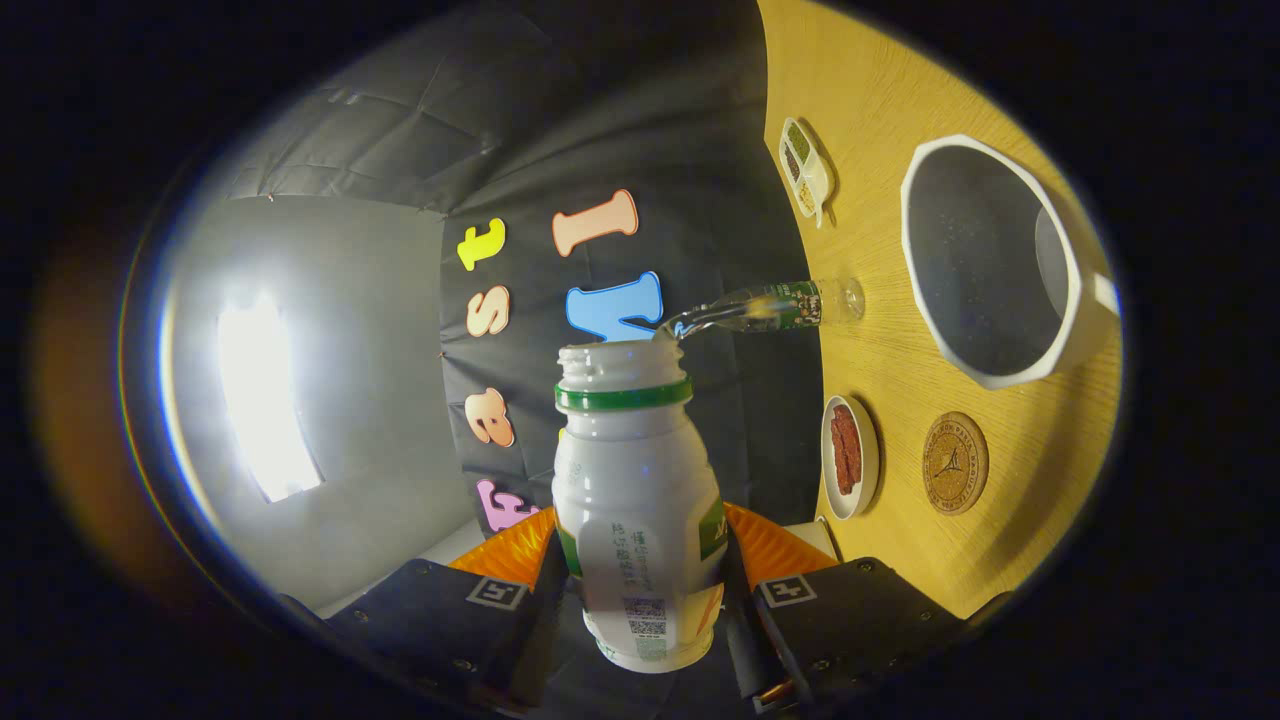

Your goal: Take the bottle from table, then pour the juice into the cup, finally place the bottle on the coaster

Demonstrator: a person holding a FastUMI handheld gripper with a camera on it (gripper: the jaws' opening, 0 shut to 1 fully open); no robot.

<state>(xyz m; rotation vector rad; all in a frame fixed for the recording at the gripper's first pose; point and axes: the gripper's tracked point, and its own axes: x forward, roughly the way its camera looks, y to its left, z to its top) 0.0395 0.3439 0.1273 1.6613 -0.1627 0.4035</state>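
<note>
Gripper view: my tool (640,590) is closed on the bottle (635,500), one finger pressed on each side of the lower body, so the grasp step is done. The bottle is off the desk (880,120) and its cap is off, with the mouth open and a green ring just under it.

The whole scene is rolled about a quarter turn, so the desk stands on edge to the right of the bottle. I read that as the bottle tipped well over toward the cup (985,260), meaning I'm in the pour step. The cup sits beyond the bottle mouth and off to the right, well apart from it in this view. I see no stream of juice, and I cannot tell if the cup has any in it; its inside looks dark and grey.

A second, clear bottle (770,308) stands on the desk between the small divided tray (805,168) and the dish with red food (848,456); not part of my job.

The coaster (955,463) lies just beside that dish, near the cup, with nothing on it. Left to do, by my judgement: finish or confirm the pour, right the bottle, set it on the coaster.
</note>
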